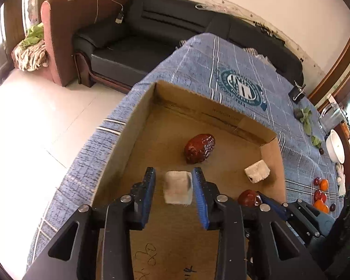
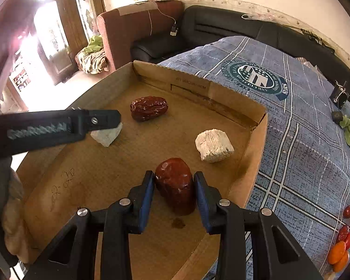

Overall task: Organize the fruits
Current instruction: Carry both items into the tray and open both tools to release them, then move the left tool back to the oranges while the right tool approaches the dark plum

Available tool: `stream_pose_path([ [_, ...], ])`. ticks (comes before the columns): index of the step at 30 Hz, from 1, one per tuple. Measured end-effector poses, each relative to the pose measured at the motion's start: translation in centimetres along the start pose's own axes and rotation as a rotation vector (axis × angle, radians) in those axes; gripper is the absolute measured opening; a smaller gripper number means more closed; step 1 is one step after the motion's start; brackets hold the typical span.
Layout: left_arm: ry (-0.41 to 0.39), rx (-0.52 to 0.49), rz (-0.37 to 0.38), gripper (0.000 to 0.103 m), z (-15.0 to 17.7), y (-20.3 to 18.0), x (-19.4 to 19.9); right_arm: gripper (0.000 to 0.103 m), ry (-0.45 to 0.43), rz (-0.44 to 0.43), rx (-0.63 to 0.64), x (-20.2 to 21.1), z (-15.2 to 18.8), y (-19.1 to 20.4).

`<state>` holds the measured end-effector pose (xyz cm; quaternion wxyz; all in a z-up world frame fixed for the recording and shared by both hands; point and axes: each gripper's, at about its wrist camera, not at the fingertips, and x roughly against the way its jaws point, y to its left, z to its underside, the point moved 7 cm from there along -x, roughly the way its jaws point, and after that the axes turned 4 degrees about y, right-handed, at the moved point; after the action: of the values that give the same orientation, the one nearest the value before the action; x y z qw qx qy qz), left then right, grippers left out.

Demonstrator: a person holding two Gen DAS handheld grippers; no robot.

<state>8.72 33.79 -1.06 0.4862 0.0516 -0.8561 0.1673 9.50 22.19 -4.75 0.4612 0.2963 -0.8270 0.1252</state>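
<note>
Four pieces sit in the cardboard box (image 2: 252, 149), a white cube (image 1: 177, 190) between the parted left tongs (image 1: 174, 182), a red date (image 2: 176, 184) between the right tongs (image 2: 174, 183), barely gripped if at all, while several fruits (image 2: 343, 240) wait on the table (image 2: 303, 163) to their right.

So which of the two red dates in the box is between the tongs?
The smooth red date nearest the right tongs, sitting between their blue pads. The wrinkled date lies free near the cardboard box's far wall.

1. A black sofa (image 1: 165, 30) stands along the pale wall (image 1: 268, 2).
2. A brown armchair (image 1: 70, 35) is beside it.
3. The floor (image 1: 35, 126) is white and shiny.
4. Strong light enters through a wooden door (image 2: 58, 35).
</note>
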Motion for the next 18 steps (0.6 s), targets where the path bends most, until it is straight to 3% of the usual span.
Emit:
stream_pose_path([
  [5, -0.062, -0.009, -0.009, 0.042, 0.2, -0.7, 2.6, 0.052, -0.044, -0.011, 0.006, 1.5, 0.0, 0.3],
  [11, -0.180, -0.038, -0.048, 0.055, 1.1, -2.3, 7.3, 0.054, -0.138, 0.008, 0.004, 6.1, 0.6, -0.8],
  [18, -0.283, -0.142, -0.097, 0.064, 4.1, -7.0, 11.2, 0.060, -0.208, 0.039, -0.052, 11.3, 4.5, -4.5],
])
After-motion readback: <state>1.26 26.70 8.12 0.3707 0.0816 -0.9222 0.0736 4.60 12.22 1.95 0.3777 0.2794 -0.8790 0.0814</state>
